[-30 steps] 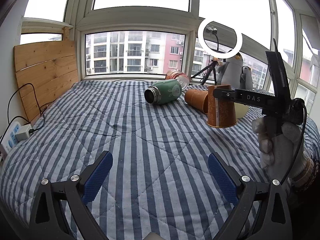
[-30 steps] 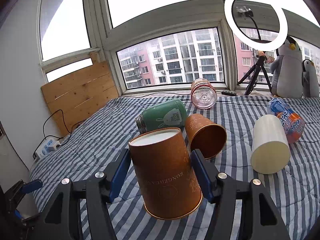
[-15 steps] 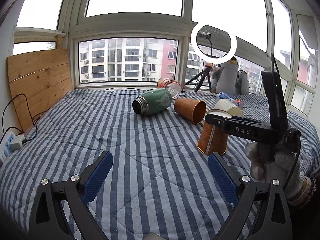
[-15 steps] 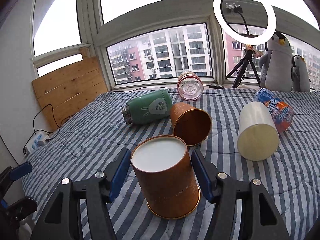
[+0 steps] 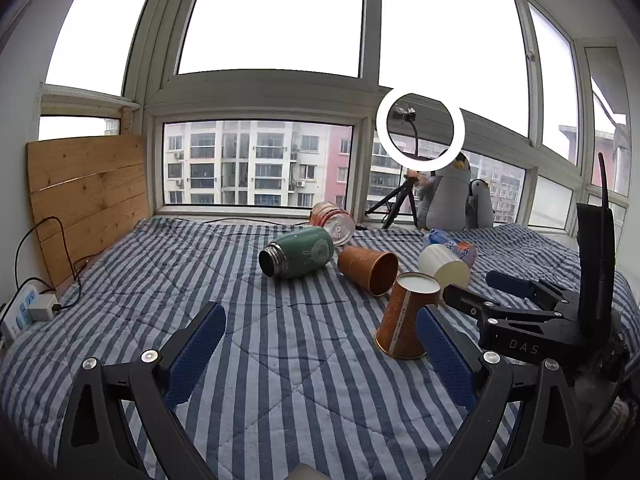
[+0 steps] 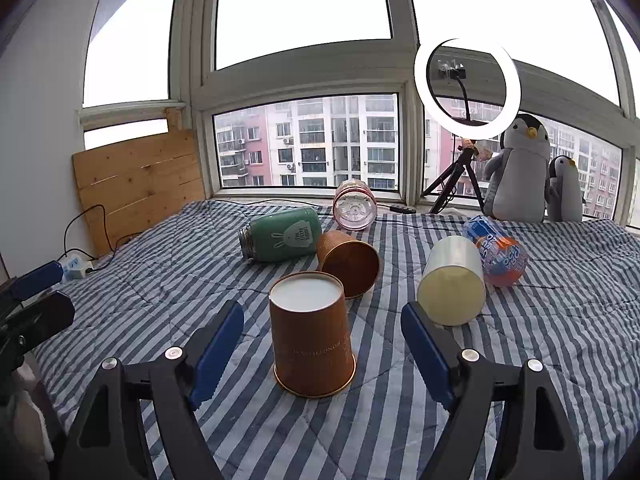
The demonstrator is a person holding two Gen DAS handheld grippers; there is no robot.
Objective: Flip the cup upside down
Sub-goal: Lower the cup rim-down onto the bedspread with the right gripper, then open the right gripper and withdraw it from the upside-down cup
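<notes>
An orange-brown paper cup (image 6: 311,336) stands upside down on the striped bed cover, white base up. It also shows in the left wrist view (image 5: 406,317). My right gripper (image 6: 322,346) is open, its blue pads apart on either side of the cup and not touching it. In the left wrist view the right gripper (image 5: 476,294) sits just right of the cup. My left gripper (image 5: 320,354) is open and empty, low over the bed, left of the cup.
Lying on the bed behind the cup: a second orange cup (image 6: 347,261), a green flask (image 6: 282,239), a pink glass jar (image 6: 355,210), a white cup (image 6: 452,280), a blue-orange can (image 6: 498,250). Plush penguins (image 6: 520,168) and a ring light (image 6: 467,88) stand at the window. A power strip (image 5: 24,312) lies at the left.
The right gripper set the upside-down cup on the bed, then opened and let it go. The left gripper stayed open, its view shifting slightly.
</notes>
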